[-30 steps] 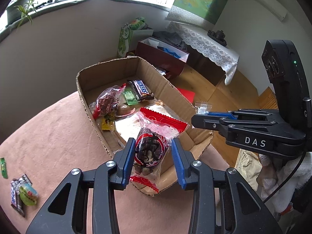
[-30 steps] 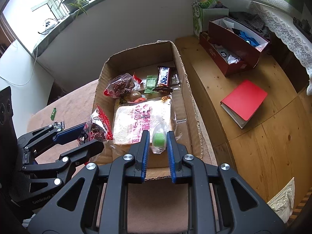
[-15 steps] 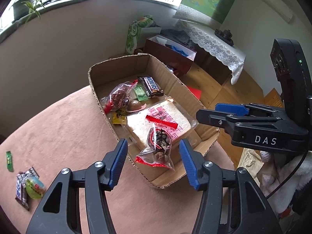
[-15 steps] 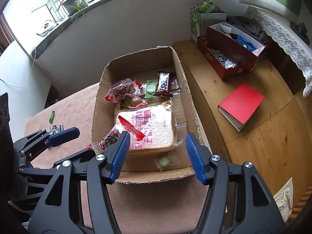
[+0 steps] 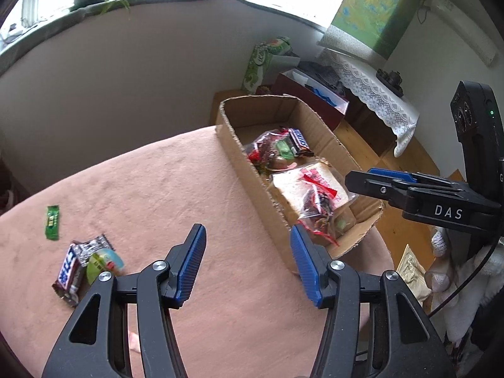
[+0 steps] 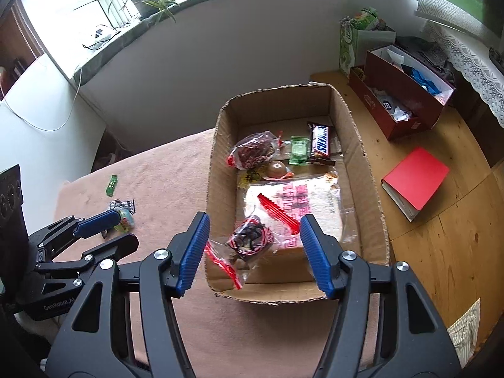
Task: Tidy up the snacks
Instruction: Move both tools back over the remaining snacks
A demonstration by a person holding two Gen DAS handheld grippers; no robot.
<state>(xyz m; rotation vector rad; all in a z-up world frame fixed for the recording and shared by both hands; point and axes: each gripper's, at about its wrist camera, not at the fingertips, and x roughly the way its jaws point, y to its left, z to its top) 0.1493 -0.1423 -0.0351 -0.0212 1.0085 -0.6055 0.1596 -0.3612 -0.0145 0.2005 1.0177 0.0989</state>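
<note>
Both tongs stand wide and hold nothing. The left tongs [image 5: 248,264] hover above the pink tabletop [image 5: 163,195], aimed forward with the cardboard box [image 5: 249,170] just off their right finger. The right tongs [image 6: 253,249] hang over the near end of the box [image 6: 375,208], angled down into it, their 2 blue fingers [image 6: 193,249] straddling the red-edged clear snack bag [image 6: 249,242].

That bag lies at the near end of the box, partly on the large white bread packet [image 6: 302,208], its long axis running diagonally from the near-left corner toward the middle. The Snickers bar [image 6: 320,143] lies at the far end, its long axis along the box's length, beside a small green packet [image 6: 298,149] and a second clear bag of dark snacks [image 6: 253,154].

Outside the box, on the tabletop to the left, lies a green wrapper [image 5: 52,222] and a small heap of perhaps 3 snacks [image 5: 85,264]; blur hides their exact count.
</note>
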